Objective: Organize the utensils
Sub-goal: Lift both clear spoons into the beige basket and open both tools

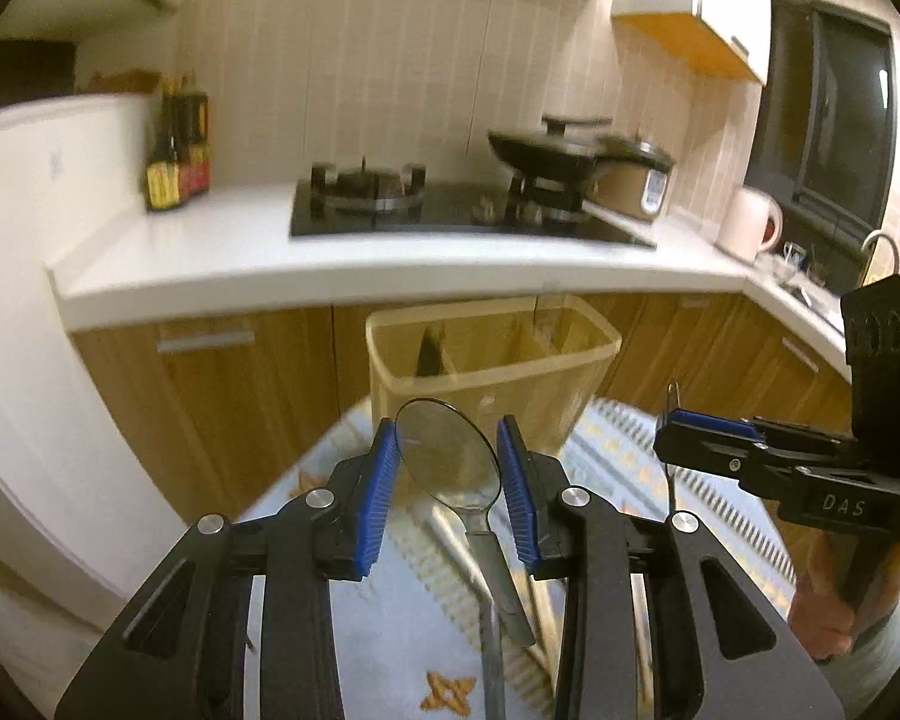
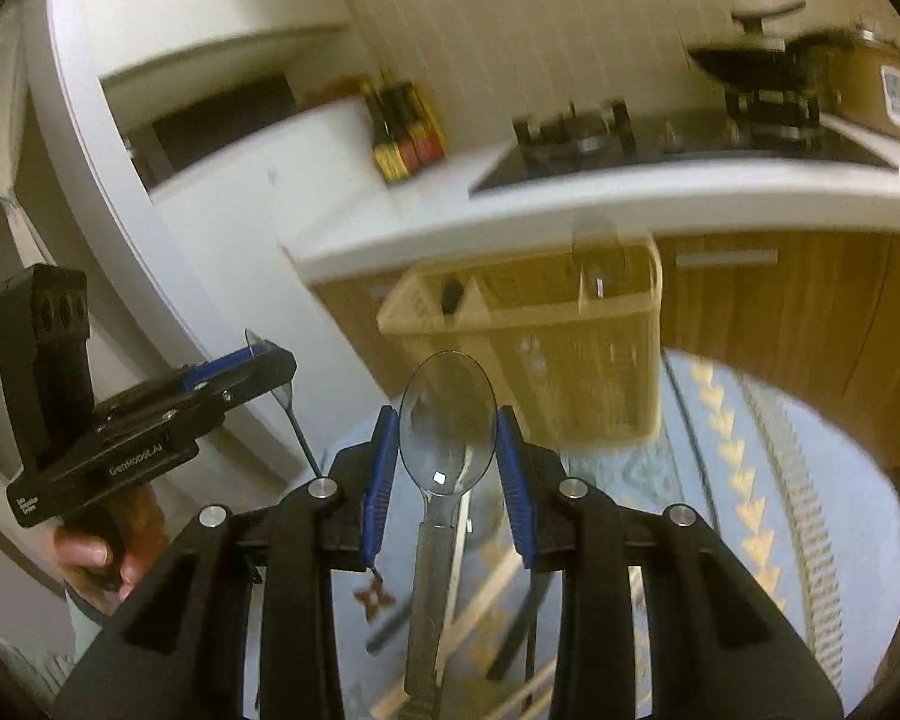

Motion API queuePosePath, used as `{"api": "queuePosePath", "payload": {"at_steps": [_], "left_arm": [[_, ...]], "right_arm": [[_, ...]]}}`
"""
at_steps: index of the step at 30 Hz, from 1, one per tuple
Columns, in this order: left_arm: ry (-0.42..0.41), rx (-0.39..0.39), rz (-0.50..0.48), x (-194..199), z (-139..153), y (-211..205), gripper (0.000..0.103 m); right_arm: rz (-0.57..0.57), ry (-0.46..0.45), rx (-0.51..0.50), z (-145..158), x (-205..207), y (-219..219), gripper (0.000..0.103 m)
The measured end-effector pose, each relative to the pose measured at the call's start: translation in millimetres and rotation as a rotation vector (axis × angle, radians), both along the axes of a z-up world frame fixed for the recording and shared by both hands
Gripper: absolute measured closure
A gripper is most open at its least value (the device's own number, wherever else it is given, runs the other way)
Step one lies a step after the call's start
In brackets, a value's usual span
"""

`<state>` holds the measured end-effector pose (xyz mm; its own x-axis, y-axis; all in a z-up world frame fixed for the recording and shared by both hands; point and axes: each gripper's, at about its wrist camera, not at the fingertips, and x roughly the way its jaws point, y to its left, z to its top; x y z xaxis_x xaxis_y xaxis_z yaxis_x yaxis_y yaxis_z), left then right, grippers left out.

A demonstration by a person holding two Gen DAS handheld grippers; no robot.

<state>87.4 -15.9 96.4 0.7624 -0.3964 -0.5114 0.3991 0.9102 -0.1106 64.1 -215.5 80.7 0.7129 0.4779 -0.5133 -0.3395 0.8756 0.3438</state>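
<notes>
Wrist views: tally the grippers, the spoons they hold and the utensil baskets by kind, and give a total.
Grippers: 2, the left gripper and the right gripper
Clear spoons, one gripped in each: 2, the left spoon and the right spoon
Utensil basket: 1
Total: 5
</notes>
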Motion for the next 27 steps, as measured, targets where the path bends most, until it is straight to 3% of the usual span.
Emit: {"api": "queuePosePath", "payload": {"at_steps": [7, 13, 20, 27], "left_arm": [[-0.142, -0.024, 0.002, 15, 56, -13, 0.071], [-0.208, -0.056, 0.012, 41, 81, -32, 0.071], [-0.228, -0.013, 0.038, 83, 74, -64, 0.071], [-0.197, 0.004, 0.056, 111, 44, -78, 0.071]], "right_arm": [[-0.112, -0.16, -0.056, 50, 17, -4, 0.073], [-0.232, -0.277, -0.077, 84, 46, -17, 0.073], [-0.362, -0.36, -0.09, 89, 84, -39, 0.073], [-0.396, -0.363, -0.156, 55, 113, -38, 0.073]]}}
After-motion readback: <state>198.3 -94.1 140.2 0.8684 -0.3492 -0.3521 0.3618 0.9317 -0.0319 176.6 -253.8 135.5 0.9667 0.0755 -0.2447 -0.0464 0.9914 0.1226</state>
